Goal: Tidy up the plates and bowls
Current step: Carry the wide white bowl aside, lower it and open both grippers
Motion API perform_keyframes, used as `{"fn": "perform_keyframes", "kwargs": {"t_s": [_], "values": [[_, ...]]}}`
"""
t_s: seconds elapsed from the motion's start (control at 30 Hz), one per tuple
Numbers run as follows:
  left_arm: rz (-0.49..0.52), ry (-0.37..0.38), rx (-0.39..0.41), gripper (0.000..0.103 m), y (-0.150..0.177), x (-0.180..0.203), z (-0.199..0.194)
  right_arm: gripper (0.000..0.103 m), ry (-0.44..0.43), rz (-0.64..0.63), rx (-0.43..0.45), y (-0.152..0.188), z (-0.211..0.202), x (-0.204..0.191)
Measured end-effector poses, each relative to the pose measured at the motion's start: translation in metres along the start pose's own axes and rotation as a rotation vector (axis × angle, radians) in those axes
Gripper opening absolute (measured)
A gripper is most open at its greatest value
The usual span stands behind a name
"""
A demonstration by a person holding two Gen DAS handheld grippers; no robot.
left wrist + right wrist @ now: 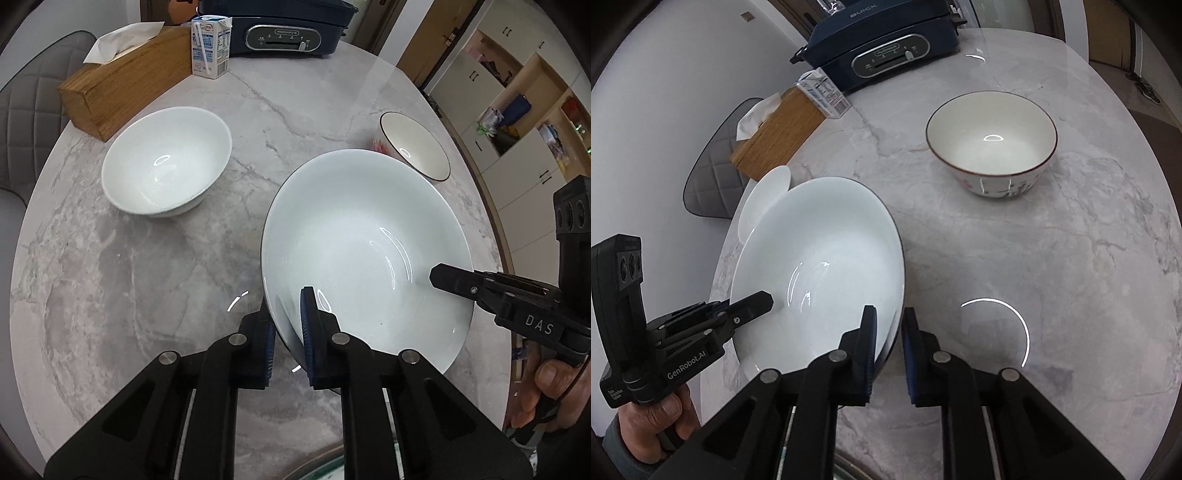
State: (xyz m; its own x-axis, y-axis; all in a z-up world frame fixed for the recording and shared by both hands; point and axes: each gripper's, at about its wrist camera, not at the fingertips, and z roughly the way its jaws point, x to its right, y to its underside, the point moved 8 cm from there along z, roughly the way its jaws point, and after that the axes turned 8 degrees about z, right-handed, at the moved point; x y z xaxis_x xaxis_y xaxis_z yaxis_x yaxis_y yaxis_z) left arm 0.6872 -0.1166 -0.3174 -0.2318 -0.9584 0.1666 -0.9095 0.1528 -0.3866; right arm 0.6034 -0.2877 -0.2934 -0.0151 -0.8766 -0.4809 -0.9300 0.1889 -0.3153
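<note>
I've got the big white deep plate [365,236] tilted up, its dark-edged rim pinched on two opposite sides. W/ the left cam I see a plain white bowl [166,160] upright on the marble, well apart to the left. Cream bowl w/ dark rim [991,142] sits upright farther back, floral print on its outside.

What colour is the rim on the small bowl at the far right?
Dark brown rim on the cream bowl; clearest in the right wrist view.
</note>
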Motion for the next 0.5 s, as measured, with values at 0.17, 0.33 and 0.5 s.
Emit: {"fn": "perform_keyframes", "kwargs": {"t_s": [0.17,0.33,0.5], "values": [[-0.035,0.001,-0.024,0.011,0.039,-0.011,-0.006,0.016,-0.008,-0.008,-0.03,0.032,0.006,-0.012],[-0.062,0.003,-0.037,0.011,0.071,-0.016,-0.003,0.016,0.0,-0.013,-0.06,0.058,0.017,-0.015],[-0.078,-0.018,-0.034,0.011,0.087,-0.023,0.0,0.016,0.002,-0.018,-0.083,0.071,0.028,-0.015]]}}
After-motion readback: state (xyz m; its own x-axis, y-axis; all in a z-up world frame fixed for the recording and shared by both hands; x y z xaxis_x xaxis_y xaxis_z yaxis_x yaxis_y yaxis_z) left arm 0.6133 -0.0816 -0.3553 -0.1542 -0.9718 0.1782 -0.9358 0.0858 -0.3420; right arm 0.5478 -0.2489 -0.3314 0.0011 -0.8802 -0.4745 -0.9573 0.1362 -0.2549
